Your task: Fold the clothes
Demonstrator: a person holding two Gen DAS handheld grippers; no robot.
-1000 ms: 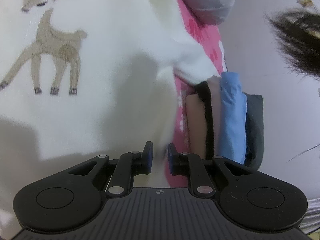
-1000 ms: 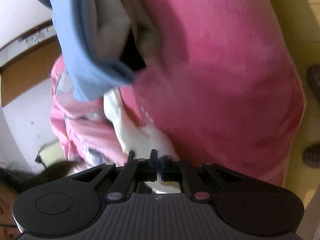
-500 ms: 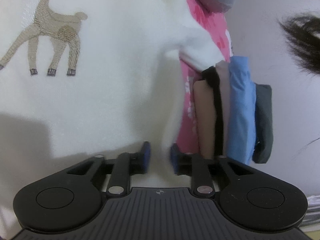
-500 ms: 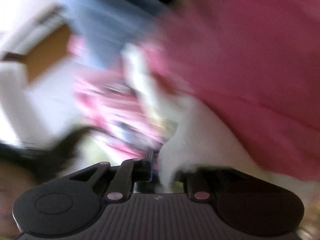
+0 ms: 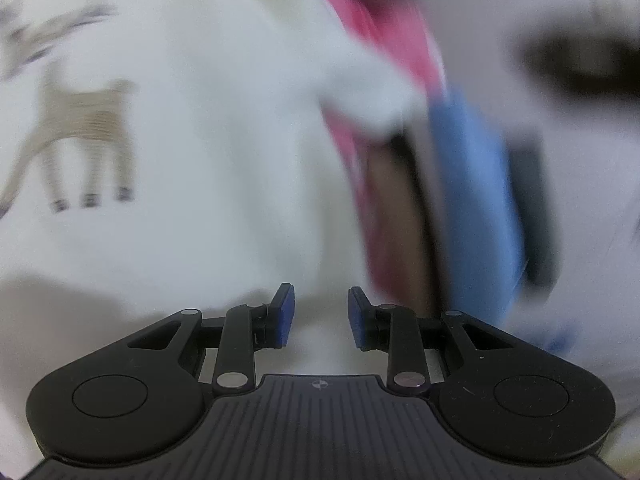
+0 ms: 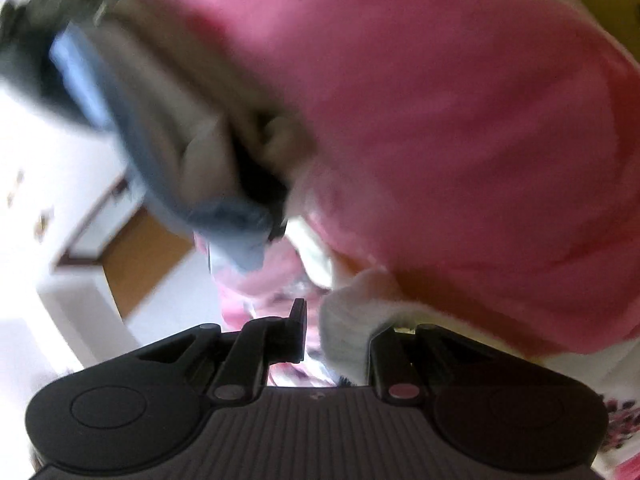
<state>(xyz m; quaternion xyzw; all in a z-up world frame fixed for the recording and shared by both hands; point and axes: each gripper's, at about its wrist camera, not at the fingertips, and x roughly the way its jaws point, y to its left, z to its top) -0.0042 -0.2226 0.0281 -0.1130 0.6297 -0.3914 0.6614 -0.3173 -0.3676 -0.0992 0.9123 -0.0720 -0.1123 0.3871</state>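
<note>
A white garment with a tan deer print (image 5: 168, 128) fills the left wrist view, blurred by motion. My left gripper (image 5: 319, 318) is open just above it and holds nothing. To its right stands a stack of folded clothes (image 5: 472, 208), tan, black, blue and dark grey. In the right wrist view my right gripper (image 6: 336, 332) is open, with a white cuff or edge of the garment (image 6: 352, 320) lying loose between its jaws and hiding the right finger. A pink garment (image 6: 460, 120) fills the area above.
Pink patterned bedding (image 5: 384, 40) lies under the clothes. Dark hair (image 5: 580, 64) shows at the upper right of the left wrist view. A white wall and a brown door (image 6: 140, 264) show at the left of the right wrist view.
Both grippers have opened wider. The right gripper has let go of the white fabric it pinched a second ago. Both views are blurred by fast movement.
</note>
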